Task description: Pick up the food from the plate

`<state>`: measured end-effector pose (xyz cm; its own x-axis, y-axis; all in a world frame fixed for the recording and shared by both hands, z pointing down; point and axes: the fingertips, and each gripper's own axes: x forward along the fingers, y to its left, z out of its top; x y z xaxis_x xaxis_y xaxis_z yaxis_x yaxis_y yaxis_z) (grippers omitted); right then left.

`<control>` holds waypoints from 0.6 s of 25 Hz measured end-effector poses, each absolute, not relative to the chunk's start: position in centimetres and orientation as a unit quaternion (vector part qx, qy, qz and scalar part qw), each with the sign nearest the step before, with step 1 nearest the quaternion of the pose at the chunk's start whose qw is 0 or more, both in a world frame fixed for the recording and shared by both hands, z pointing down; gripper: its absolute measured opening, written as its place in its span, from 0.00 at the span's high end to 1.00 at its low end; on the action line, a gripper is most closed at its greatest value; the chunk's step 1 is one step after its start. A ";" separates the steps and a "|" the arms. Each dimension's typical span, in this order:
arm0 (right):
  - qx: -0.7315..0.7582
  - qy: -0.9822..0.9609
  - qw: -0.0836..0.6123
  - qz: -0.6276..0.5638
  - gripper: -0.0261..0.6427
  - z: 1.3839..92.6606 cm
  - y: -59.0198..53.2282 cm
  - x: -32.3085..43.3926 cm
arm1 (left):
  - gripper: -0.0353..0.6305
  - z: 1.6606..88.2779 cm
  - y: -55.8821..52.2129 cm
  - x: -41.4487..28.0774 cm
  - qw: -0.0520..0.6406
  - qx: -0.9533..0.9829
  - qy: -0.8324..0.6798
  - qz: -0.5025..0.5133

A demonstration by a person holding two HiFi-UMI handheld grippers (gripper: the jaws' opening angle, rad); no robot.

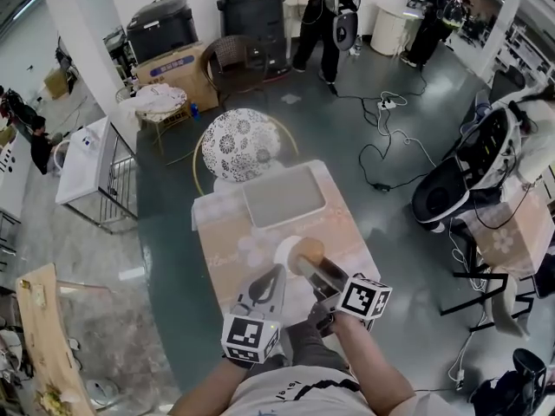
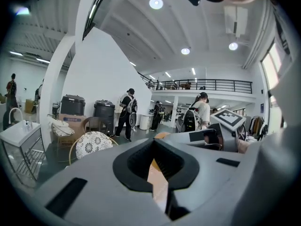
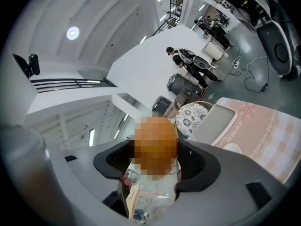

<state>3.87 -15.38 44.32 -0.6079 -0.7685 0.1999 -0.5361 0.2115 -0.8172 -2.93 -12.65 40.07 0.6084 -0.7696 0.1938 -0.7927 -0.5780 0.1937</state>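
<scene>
While our right gripper is clenched on the round, orange-brown food, the food sits over the right side of the white plate, about the middle of the table and toward its near edge. From the head view we cannot tell whether the food has cleared the plate or rests on it. The right gripper view shows the food wedged between the black pads, with a clear wrapper crinkling below it toward the camera; what kind of food it is we cannot make out.

Our left gripper lies just left of the plate with its jaws drawn together on nothing. Only a sliver of pink tablecloth shows through them in the left gripper view. A grey tray lies at the table's far edge, well apart from the plate.

We judge the food light and soft, likely to squash under a hard squeeze. The wrapper looks slick, so it could slide in the grip. The best hold seems to be across its widest middle, as the pads have it, with gentle, even pressure and a level lift.
</scene>
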 end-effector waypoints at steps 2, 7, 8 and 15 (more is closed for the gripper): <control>-0.423 0.772 0.131 -0.455 0.56 43.1 -15.0 3.7 | 0.94 39.3 -12.3 -3.1 0.129 0.888 -0.439 0.039; -0.424 0.783 0.137 -0.433 0.56 40.9 -14.2 3.8 | 0.94 37.6 -11.7 -3.2 0.120 0.890 -0.438 0.029; -0.423 0.786 0.138 -0.429 0.56 40.5 -14.1 3.8 | 0.94 37.3 -11.5 -3.2 0.117 0.891 -0.437 0.027; -0.423 0.795 0.146 -0.409 0.56 38.8 -12.4 3.1 | 0.94 36.0 -10.0 -3.7 0.093 0.894 -0.438 0.020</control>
<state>3.05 -12.42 38.81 -0.5997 -0.7919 0.1149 -0.5537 0.3071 -0.7740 -3.66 -10.02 36.04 0.6148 -0.7799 0.1175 -0.7873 -0.5981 0.1496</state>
